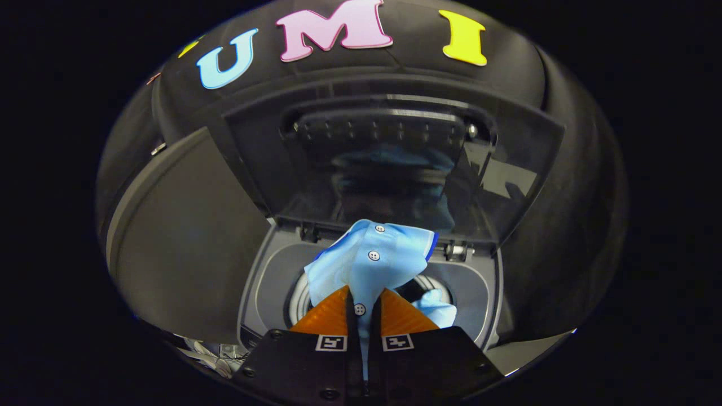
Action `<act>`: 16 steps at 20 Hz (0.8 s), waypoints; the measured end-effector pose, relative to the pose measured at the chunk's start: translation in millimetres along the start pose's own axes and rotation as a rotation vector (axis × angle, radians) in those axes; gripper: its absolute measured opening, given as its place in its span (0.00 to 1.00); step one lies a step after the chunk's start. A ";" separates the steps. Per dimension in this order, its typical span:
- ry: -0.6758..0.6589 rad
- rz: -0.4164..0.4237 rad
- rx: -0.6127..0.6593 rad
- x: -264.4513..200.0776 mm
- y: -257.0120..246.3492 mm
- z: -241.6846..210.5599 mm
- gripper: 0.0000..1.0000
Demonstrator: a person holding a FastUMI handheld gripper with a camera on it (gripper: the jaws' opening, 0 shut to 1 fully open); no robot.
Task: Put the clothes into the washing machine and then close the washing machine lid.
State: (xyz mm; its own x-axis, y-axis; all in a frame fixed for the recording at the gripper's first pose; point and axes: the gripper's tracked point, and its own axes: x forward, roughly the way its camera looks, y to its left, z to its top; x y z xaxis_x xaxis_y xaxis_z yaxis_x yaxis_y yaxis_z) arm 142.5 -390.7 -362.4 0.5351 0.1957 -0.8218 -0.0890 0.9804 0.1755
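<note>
Gripper view, nearest first: my tool (365, 309) is clamped on the light blue shirt (372, 262), both fingers pressing its buttoned placket. It hangs just above the washing machine's (265, 287) open drum (299, 299); some blue cloth seems to lie inside already, right of my fingers. Released here, a fold could drape over the rim and jam the raised lid (395, 152) beyond.

A staged recording booth set up as a laundry corner. Black cloth (564, 186) hangs as the wall behind a grey top-loading washer (271, 282), whose lid (395, 169) stands raised over the drum. A blue shirt (372, 259), pinched between the gripper (364, 307) fingers, hangs above the opening.
</note>
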 end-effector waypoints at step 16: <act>0.095 -0.048 0.031 46.3 -7.7 -49.5 0.08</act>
State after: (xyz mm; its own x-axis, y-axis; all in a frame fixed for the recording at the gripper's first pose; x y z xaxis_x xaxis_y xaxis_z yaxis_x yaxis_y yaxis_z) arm 126.3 -388.1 -428.7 0.4561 0.1512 -0.8770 -0.0384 0.9879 0.1503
